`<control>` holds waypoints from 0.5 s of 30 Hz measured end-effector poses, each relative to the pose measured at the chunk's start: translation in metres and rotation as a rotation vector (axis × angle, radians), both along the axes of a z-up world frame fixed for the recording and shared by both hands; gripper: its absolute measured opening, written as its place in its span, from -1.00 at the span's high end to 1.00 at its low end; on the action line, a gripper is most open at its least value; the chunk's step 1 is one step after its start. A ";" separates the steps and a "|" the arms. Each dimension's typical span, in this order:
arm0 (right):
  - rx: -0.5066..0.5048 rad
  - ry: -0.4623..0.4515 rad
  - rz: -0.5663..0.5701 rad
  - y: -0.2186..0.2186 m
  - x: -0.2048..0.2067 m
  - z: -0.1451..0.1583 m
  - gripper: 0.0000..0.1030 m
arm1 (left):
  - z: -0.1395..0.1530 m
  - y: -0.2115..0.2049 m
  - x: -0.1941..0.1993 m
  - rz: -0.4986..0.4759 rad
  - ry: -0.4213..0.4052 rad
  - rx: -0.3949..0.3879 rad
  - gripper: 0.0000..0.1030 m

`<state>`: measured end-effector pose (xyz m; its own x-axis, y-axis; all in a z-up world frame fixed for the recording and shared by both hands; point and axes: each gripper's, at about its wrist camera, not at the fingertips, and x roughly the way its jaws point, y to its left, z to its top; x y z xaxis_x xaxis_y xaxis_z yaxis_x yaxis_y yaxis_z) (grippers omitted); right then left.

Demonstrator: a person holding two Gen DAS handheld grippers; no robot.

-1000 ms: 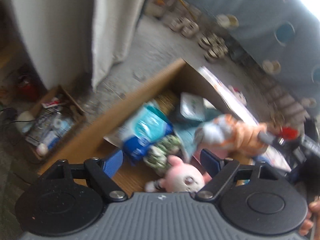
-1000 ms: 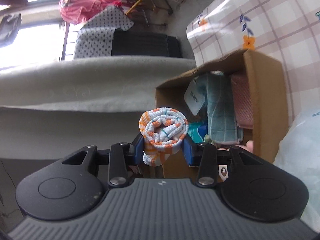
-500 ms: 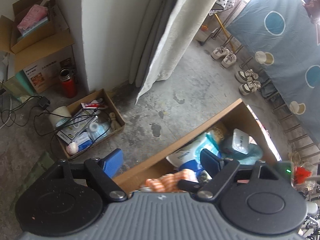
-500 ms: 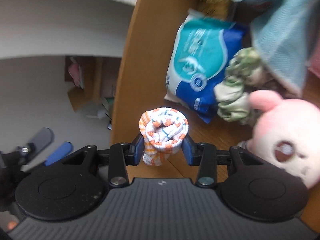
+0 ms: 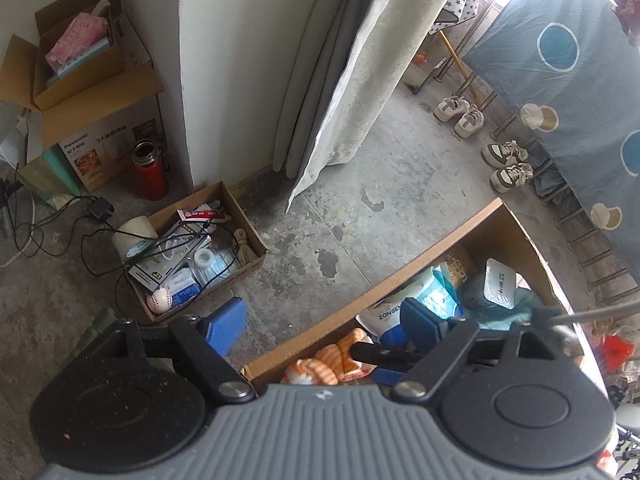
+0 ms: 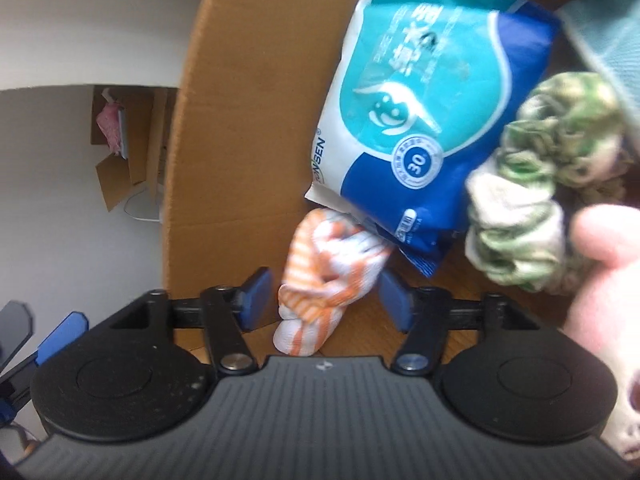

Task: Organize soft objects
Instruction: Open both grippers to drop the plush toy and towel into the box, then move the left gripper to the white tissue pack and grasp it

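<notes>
Right tongs (image 6: 320, 294) released, striped rolled cloth (image 6: 328, 276) lying loose between fingers, inside cardboard box (image 6: 240, 100) beside wipes pack (image 6: 420, 92). Left tongs (image 5: 320, 320) released, empty. Drop looks done; withdrawal left.

Pink plush toy (image 6: 600, 280) cut off at right edge, blurred; striped cloth (image 5: 332, 364) partly hidden, perhaps sock.

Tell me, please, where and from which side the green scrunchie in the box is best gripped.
Probably from above, pinching one bunched side of the scrunchie across its ruffled band. It lies flat on the box floor, exposed on top, hemmed by the wipes pack on one side and the pink plush on the other.
</notes>
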<state>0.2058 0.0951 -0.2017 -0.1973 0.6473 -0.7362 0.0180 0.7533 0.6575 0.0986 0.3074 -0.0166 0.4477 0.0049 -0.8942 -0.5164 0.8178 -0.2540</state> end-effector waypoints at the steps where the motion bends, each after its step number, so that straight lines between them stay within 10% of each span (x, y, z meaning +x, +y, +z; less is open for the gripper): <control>1: 0.015 -0.003 -0.013 -0.010 0.001 0.003 -0.30 | 0.002 -0.002 0.000 -0.001 -0.002 0.000 -0.66; 15: 0.487 -0.106 -0.415 -0.204 -0.042 0.111 -0.59 | 0.034 -0.124 0.013 -0.180 -0.040 0.022 -0.66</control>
